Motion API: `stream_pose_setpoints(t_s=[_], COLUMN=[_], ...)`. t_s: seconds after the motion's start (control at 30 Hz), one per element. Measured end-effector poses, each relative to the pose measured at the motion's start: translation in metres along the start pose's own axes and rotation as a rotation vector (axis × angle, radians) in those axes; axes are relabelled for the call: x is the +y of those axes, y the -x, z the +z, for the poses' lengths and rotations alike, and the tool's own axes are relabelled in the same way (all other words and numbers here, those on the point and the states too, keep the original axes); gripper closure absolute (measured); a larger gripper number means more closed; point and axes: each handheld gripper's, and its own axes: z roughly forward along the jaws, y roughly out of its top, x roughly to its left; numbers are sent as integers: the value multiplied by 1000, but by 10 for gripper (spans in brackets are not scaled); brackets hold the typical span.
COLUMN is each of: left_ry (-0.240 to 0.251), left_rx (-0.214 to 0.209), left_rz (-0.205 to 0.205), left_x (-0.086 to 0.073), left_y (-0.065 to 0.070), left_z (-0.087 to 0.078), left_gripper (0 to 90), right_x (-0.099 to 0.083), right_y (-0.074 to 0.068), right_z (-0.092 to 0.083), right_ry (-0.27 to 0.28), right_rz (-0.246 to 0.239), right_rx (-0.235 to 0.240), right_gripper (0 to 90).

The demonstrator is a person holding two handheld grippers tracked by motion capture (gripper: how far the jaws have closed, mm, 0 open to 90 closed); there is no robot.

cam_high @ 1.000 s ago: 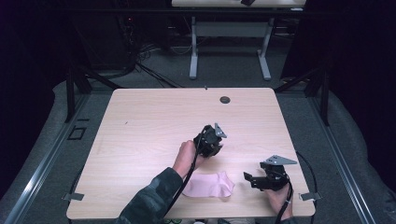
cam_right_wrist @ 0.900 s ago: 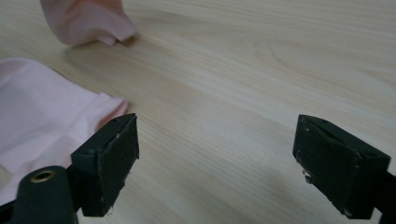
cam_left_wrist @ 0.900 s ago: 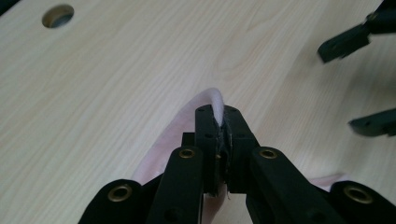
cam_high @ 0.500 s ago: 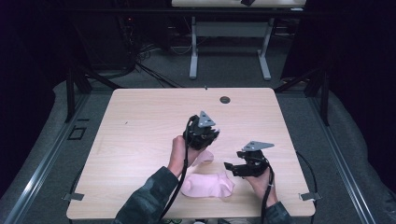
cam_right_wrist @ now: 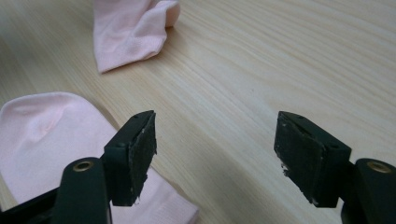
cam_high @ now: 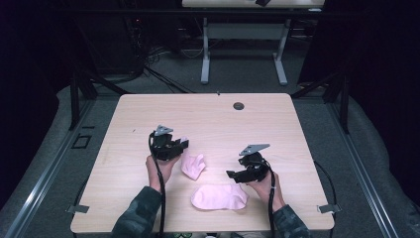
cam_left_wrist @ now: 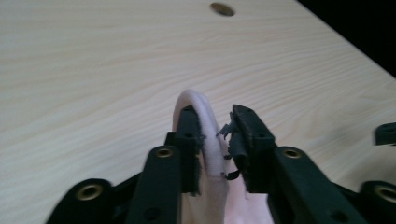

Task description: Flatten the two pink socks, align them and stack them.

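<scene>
My left claw sits over the pale wooden tabletop, and its jaws have just been opening. In the left gripper view a fold of the crumpled pink sock rises between them; the cloth lies against the jaw on the left of that view, while a gap shows beside the jaw on the right, so the pads are no longer pressing it from both sides. I count this claw as released, with the sock resting in the gap. From above, that sock lies bunched on the tabletop just beside my left claw, on the side facing my right hand and a little nearer to me.

My right claw is released as well, though its jaws have just been closing somewhat. In the right gripper view the two pads stand well apart with bare wood between them and nothing gripped. The flat pink sock spreads under and beside the jaw on the left of that view, whether touching it I cannot tell. Farther ahead of that same jaw lies the crumpled sock, apart from the flat one.

From the high view the flat sock lies just nearer to me than my right claw, close to the tabletop's near edge. A small round hole sits in the tabletop, well beyond both claws.
</scene>
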Motion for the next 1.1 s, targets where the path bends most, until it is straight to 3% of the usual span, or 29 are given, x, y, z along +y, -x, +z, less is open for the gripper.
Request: stream_pose_setpoints(t_s=[0.13, 0.27, 0.4, 0.53, 0.57, 0.7, 0.83, 1.1], left_ry=[-13, -25, -40, -64, -69, -64, -64, -72], left_rx=[62, 130, 170, 170, 150, 133, 111, 94], left_rz=[-25, 22, 48, 92, 97, 122, 135, 189], left_x=[-13, -24, -35, -45, -47, -57, -67, -77], left_y=[-17, -28, -38, -41, -42, -44, -45, -41], left_z=[-7, -22, -30, -37, -39, -45, -48, -51], left_gripper=[408, 296, 239, 200, 190, 163, 161, 215], right_x=[11, 28, 45, 58, 59, 65, 63, 61], right_y=[-7, -22, -42, -65, -69, -81, -78, -76], right_z=[2, 7, 22, 42, 46, 69, 85, 99], right_ry=[-16, -13, -26, -67, -72, -128, -160, -188], right_rz=[-52, -140, -220, -322, -335, -384, -372, -383], right_rx=[2, 10, 48, 83, 85, 123, 149, 163], right_gripper=[325, 392, 479, 534, 538, 562, 594, 727])
